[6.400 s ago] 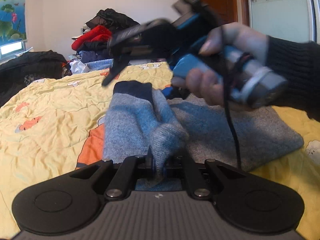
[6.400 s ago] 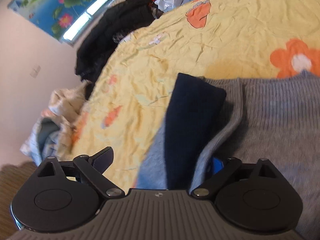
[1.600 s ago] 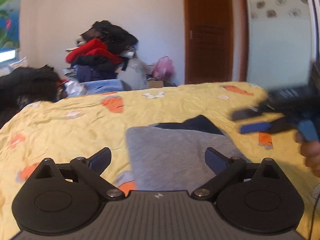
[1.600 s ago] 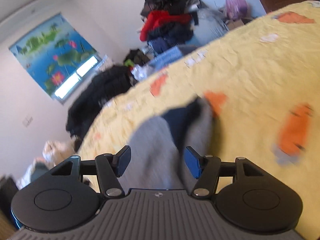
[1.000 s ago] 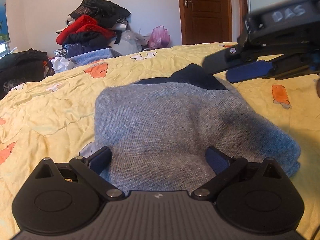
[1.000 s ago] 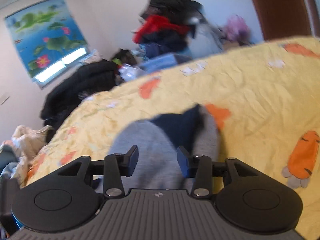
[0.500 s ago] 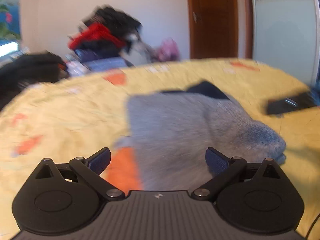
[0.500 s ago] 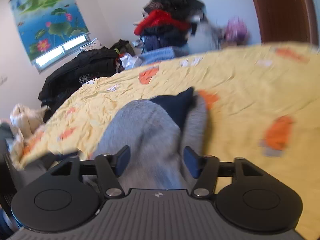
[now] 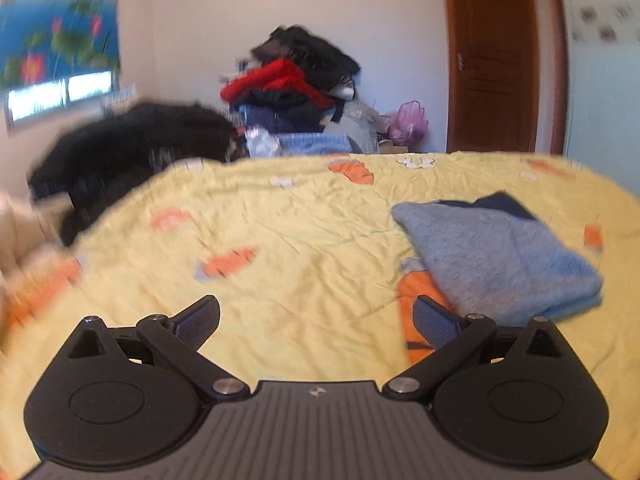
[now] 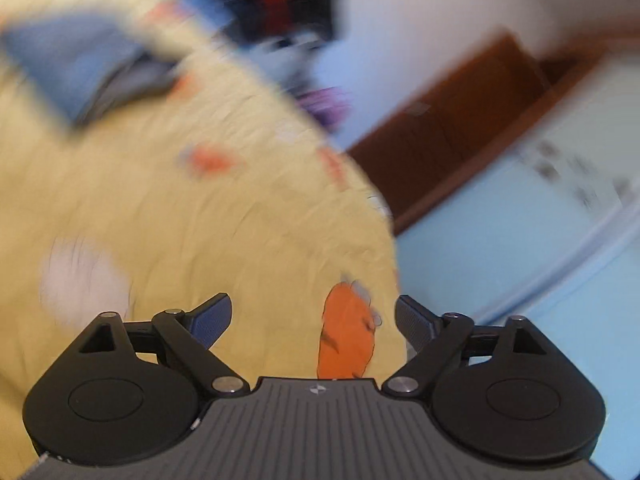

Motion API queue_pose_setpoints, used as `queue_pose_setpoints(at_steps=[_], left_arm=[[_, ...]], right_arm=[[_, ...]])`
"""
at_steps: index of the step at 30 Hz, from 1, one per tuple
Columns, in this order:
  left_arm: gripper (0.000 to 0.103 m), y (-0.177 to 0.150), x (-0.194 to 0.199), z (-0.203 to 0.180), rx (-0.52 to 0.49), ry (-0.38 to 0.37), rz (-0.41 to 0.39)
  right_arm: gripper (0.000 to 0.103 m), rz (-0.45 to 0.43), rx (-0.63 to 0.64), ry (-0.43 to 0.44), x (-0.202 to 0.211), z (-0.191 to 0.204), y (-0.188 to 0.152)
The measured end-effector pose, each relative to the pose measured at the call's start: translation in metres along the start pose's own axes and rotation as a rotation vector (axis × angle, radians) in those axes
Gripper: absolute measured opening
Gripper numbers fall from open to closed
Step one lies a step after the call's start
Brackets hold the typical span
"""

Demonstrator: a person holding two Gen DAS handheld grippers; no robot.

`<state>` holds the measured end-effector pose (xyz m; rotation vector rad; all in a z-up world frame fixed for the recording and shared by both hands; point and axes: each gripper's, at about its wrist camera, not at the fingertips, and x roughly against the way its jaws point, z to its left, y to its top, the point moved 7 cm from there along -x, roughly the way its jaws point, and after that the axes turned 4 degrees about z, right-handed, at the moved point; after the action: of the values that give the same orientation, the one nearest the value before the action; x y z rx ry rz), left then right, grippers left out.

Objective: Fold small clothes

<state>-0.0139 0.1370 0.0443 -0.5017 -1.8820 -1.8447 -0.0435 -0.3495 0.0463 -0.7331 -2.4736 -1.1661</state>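
Sweater lies folded on the bed, released. Right gripper fingers have just been opening, now wide apart, nothing between. Left gripper fingers apart, empty, pulled back leftward since half a second ago. Fold looks complete; next garment due.

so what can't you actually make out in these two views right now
- Right wrist view: motion blur smears everything. The folded grey sweater is only a grey-blue patch at the upper left, so its folds cannot be judged.
- Left wrist view: the sweater's underside and sleeves are hidden by its own top layer.
- Left wrist view: single garments in the clothes pile are too far and soft to separate.
- Neither gripper shows in the other's view; the person's hands are behind the cameras.
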Motion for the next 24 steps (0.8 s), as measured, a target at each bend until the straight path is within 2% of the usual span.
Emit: queue_pose_setpoints(at_steps=[1, 3, 5, 6, 7, 9, 10, 13, 19, 24], left_arm=[[0.103, -0.006, -0.005, -0.003, 0.079, -0.028, 0.003], [0.103, -0.013, -0.016, -0.020, 0.161, -0.062, 0.011], [0.103, -0.021, -0.025, -0.044, 0.170, -0.070, 0.058], [0.103, -0.026, -0.029, -0.058, 0.154, -0.067, 0.077], [0.103, -0.031, -0.032, -0.070, 0.144, -0.069, 0.096], [0.103, -0.038, -0.035, -0.090, 0.094, -0.076, 0.101], [0.103, -0.041, -0.037, -0.100, 0.058, -0.056, 0.114], [0.103, -0.051, -0.046, -0.117, -0.006, -0.059, 0.185], [0.103, -0.065, -0.064, -0.118, 0.022, -0.060, 0.317], [0.103, -0.066, -0.065, -0.116, 0.018, -0.027, 0.302]], right_arm=[[0.103, -0.031, -0.120, 0.050, 0.003, 0.002, 0.013], [0.102, -0.074, -0.356, 0.258, 0.006, 0.021, 0.037], [0.102, -0.047, -0.524, 0.522, 0.001, 0.057, 0.059], [0.102, -0.012, -0.577, 0.621, -0.004, 0.077, 0.068], [0.102, 0.025, -0.604, 0.678, -0.011, 0.096, 0.076], [0.102, 0.068, -0.611, 0.696, -0.025, 0.125, 0.087], [0.102, 0.091, -0.610, 0.686, -0.030, 0.137, 0.091], [0.102, 0.162, -0.580, 0.655, -0.036, 0.163, 0.095], [0.102, 0.209, -0.539, 0.623, -0.037, 0.197, 0.083], [0.103, 0.178, -0.484, 0.572, -0.034, 0.205, 0.072]])
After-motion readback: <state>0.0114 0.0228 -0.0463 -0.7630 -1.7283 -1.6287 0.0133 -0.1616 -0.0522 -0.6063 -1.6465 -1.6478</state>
